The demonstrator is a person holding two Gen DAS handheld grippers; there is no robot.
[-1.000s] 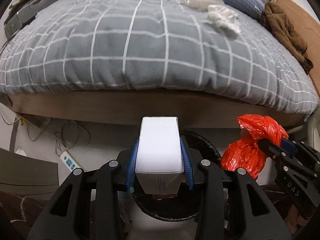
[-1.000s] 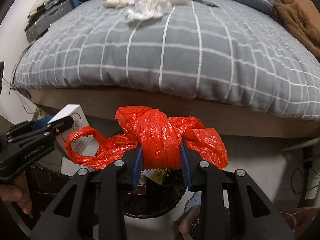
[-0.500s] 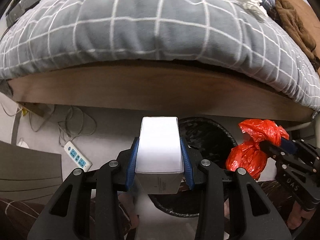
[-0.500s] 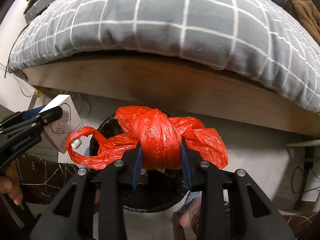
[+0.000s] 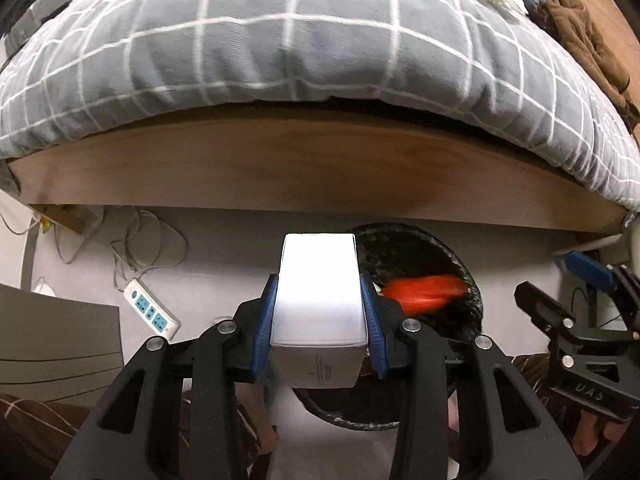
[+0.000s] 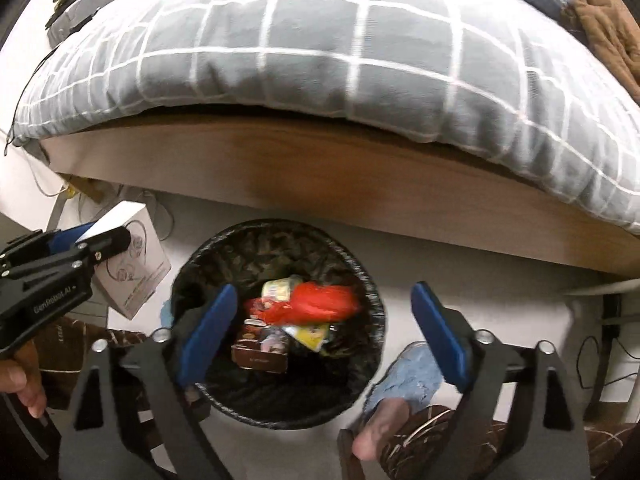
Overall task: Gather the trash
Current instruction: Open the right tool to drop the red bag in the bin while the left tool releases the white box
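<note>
The right gripper (image 6: pixel 320 332) has just sprung its jaws wide over the black-lined trash bin (image 6: pixel 372 280), and nothing is between them now: the knotted red plastic bag (image 6: pixel 320 300) is blurred inside the bin, on top of a yellow wrapper and a brown carton, so that drop looks done. The step in hand is the second item. The left gripper (image 5: pixel 318 320) is clamped at a narrow width on the white earphone box (image 5: pixel 318 292), its 2 blue pads pressing the box's long sides, and in the right wrist view the box hangs just left of the bin's rim, not over the opening. To do this well, carry the box sideways until it sits squarely above the bin's mouth before letting go; released where it is, it would likely clip the rim or land on the floor near the power strip (image 5: pixel 150 312). Keep the right gripper out of the way, and mind the bare foot (image 6: pixel 380 420) at the bin's near edge.
</note>
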